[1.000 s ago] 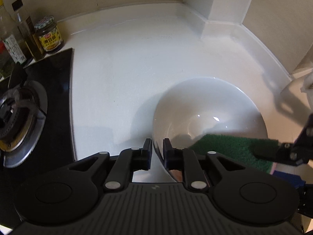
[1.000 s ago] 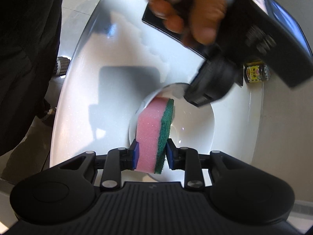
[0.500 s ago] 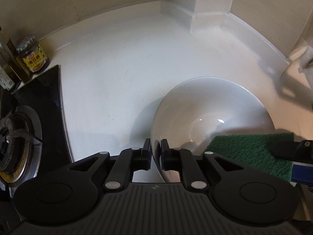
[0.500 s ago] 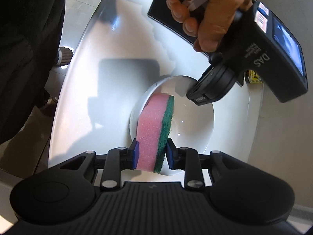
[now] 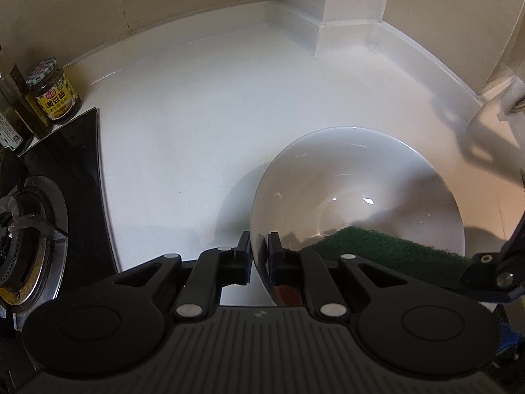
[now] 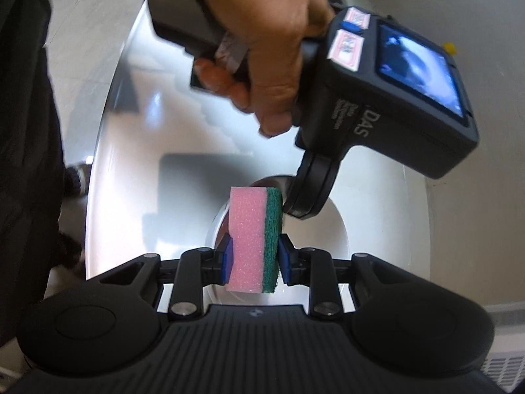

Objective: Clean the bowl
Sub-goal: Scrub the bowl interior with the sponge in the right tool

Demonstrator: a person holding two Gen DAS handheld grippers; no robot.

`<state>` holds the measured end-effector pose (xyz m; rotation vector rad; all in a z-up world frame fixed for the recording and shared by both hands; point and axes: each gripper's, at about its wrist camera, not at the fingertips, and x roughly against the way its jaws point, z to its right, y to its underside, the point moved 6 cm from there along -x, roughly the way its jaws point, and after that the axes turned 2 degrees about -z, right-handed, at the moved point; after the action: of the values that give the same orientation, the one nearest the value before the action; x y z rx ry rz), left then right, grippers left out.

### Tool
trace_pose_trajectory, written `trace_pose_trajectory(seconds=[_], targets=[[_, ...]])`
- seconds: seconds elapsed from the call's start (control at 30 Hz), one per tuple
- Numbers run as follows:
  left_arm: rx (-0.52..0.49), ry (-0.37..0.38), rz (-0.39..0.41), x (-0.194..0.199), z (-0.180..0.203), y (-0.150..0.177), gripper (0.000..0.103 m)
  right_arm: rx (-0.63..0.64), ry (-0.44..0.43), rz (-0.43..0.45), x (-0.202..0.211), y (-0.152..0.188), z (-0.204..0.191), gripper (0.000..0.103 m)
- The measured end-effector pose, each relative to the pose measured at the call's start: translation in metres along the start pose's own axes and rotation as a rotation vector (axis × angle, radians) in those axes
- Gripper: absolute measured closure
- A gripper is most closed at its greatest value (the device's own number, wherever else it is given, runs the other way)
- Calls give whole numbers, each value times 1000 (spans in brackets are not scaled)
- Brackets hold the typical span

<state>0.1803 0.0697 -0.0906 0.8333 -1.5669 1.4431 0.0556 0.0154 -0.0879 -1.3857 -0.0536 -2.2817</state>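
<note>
A: Bowl (image 5: 354, 190) first. Where is it, and who has it?

B: It sits on the white counter (image 5: 197, 124), with the left gripper (image 5: 260, 256) clamped on its near rim, one finger inside the wall and one outside. The right gripper (image 6: 255, 256) is squeezed on a sponge (image 6: 254, 239), pink foam on one side, green scrub pad on the other.

A: So which step is this?

B: I judge it the scrubbing. The sponge reaches over the bowl's near edge, green face showing in the left view. Next, the sponge needs pressing against the inner wall and sweeping round, while the left grip keeps the bowl from sliding.

A: Anything hard to make out?

B: Yes. From the right view the sponge and the hand (image 6: 262, 32) on the left tool cover most of the bowl, so I cannot tell whether the sponge touches the surface. The bowl's near rim is hidden behind the left gripper. Farther off, a stove burner (image 5: 19, 239) is cut by the frame edge, and a jar (image 5: 54, 92) stands beside bottles (image 5: 13, 111) that are only partly in view.
</note>
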Motion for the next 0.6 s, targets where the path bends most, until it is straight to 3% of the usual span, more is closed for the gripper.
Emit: trace_pose_trajectory(seconds=[0.27, 0.37, 0.47, 0.6], targets=[[-1, 15, 0, 0, -4, -2, 95, -131, -2, 61, 4, 1, 6, 79], [7, 20, -7, -1, -4, -2, 95, -122, -22, 42, 6, 6, 3, 79], [10, 30, -21, -5, -5, 0, 94, -67, -41, 21, 11, 10, -2, 79], [-45, 33, -28, -6, -3, 0, 94, 124, -34, -61, 15, 21, -13, 79]])
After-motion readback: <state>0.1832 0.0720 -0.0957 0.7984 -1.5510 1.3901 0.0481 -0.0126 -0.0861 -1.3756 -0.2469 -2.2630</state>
